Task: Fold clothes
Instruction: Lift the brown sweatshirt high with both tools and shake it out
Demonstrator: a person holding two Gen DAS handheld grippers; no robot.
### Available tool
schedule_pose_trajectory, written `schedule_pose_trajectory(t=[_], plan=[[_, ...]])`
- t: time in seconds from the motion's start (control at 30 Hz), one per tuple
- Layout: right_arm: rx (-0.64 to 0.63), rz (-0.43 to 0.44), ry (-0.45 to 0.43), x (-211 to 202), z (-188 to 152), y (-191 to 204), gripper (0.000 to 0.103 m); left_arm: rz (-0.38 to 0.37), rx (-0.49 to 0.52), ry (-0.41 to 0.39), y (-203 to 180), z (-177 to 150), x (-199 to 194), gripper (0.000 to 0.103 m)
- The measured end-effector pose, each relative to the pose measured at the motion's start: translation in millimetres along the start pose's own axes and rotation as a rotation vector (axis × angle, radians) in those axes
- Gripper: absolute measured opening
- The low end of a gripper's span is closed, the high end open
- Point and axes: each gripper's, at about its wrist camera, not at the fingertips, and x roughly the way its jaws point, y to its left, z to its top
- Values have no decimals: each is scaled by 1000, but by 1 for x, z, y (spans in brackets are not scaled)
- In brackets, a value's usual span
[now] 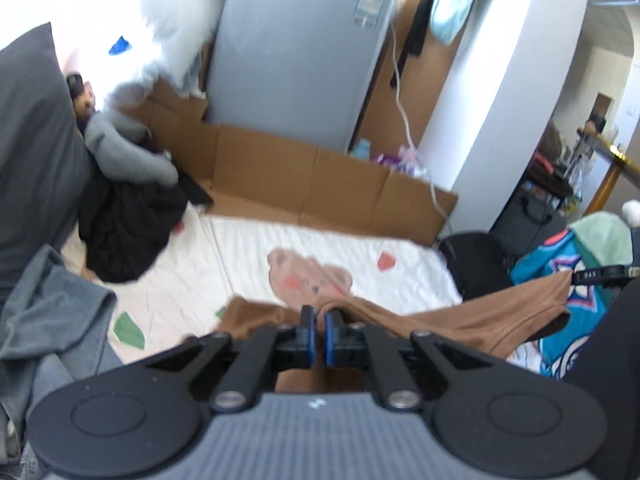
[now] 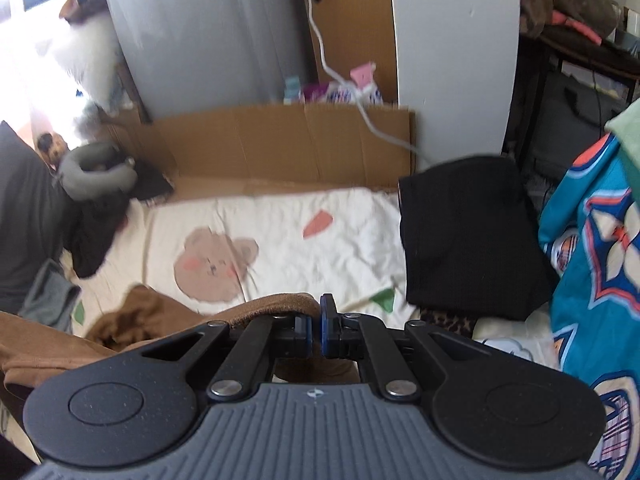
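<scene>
One brown garment (image 1: pixel 460 320), one folded black garment (image 2: pixel 468 240), one grey neck pillow (image 2: pixel 96 172), one teal patterned blanket (image 2: pixel 592 260), two tongs: left tongs (image 1: pixel 319 320), right tongs (image 2: pixel 316 326).

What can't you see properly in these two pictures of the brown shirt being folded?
- Brown garment: its lower part is hidden behind the left gripper body in the left wrist view; which kind of garment it is cannot be told.
- Right gripper: brown cloth drapes over its left finger, hiding the pinch, in the right wrist view.
- Black folded cloth: too dark to tell what it is.
- Window corner: washed out by glare.
</scene>
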Motion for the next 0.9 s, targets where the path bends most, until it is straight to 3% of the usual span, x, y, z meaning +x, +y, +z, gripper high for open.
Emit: schedule_pose_trajectory(t=[0.23, 0.9], plan=[[-52, 28, -78, -55, 10, -2, 2, -10, -31, -113, -14, 19, -45, 5], [-73, 89, -388, -207, 56, 1, 2, -49, 20, -393, -68, 87, -144, 5]])
